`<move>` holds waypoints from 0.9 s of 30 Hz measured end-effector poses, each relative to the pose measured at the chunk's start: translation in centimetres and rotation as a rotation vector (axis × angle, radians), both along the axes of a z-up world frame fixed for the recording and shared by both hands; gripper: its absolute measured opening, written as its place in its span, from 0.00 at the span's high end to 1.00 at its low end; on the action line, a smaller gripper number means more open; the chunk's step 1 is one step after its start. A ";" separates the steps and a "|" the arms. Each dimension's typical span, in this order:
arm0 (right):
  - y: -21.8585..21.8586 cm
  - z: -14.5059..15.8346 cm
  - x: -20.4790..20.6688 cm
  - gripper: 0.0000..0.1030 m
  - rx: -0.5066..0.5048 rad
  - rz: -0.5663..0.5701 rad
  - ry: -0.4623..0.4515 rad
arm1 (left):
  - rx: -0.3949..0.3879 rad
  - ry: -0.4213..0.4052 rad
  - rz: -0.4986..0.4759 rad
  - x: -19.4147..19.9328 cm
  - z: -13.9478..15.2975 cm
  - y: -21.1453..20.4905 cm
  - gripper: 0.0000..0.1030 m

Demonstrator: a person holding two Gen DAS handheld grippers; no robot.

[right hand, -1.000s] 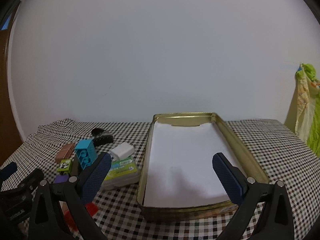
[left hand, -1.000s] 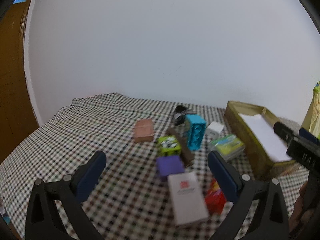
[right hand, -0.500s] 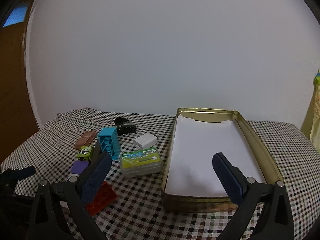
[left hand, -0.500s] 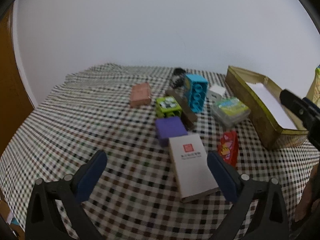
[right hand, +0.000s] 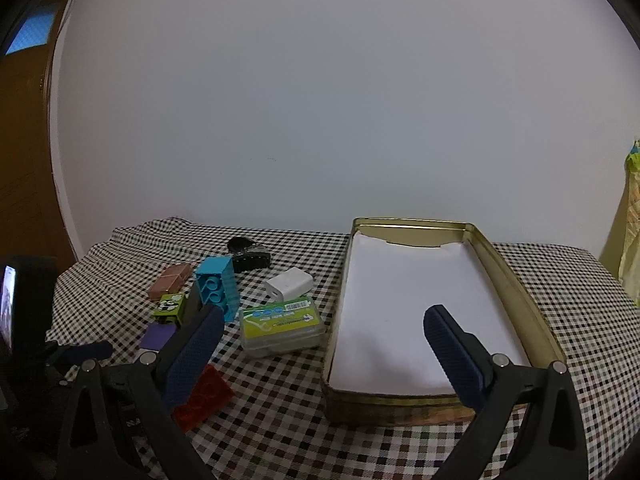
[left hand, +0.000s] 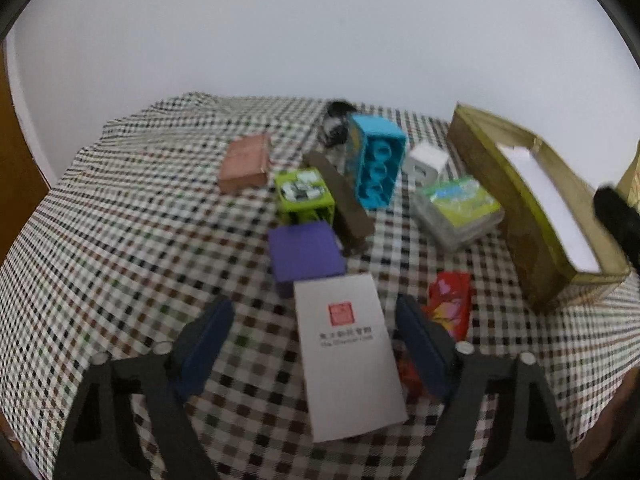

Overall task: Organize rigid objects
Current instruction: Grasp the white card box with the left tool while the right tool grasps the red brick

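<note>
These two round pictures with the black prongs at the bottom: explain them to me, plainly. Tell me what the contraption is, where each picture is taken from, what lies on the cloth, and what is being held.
No robot here: a person holds hand-held tongs in each hand, each with a wide-angle camera looking along its two fingers. One picture is from the left tongs, the other from the right tongs. Both are open and hold nothing.

On the checkered cloth lie small items: a white box between the left fingers, a purple block, a blue toy brick, a green block, a red packet, a white charger and a clear case with a green label. The right tongs face a gold tin lined with white paper.
</note>
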State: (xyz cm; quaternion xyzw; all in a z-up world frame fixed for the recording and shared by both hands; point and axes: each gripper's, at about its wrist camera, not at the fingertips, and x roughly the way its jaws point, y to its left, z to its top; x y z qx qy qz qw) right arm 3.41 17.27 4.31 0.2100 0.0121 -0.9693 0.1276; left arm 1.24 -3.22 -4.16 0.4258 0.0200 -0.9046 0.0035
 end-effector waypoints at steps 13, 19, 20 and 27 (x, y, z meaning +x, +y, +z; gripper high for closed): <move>-1.3 -0.4 0.2 0.19 -0.004 0.123 -0.059 | 0.043 0.000 -0.015 1.5 -0.2 -3.0 0.61; -3.4 -1.5 -0.1 0.25 -0.021 0.296 -0.168 | 0.043 0.091 0.028 3.1 1.4 -5.2 0.61; -4.0 -1.8 -0.1 0.25 -0.026 0.327 -0.191 | 0.027 0.112 0.046 3.4 1.9 -5.6 0.61; -8.5 -4.0 -0.4 0.25 0.027 0.385 -0.349 | -0.093 0.159 0.161 2.8 2.6 -7.6 0.61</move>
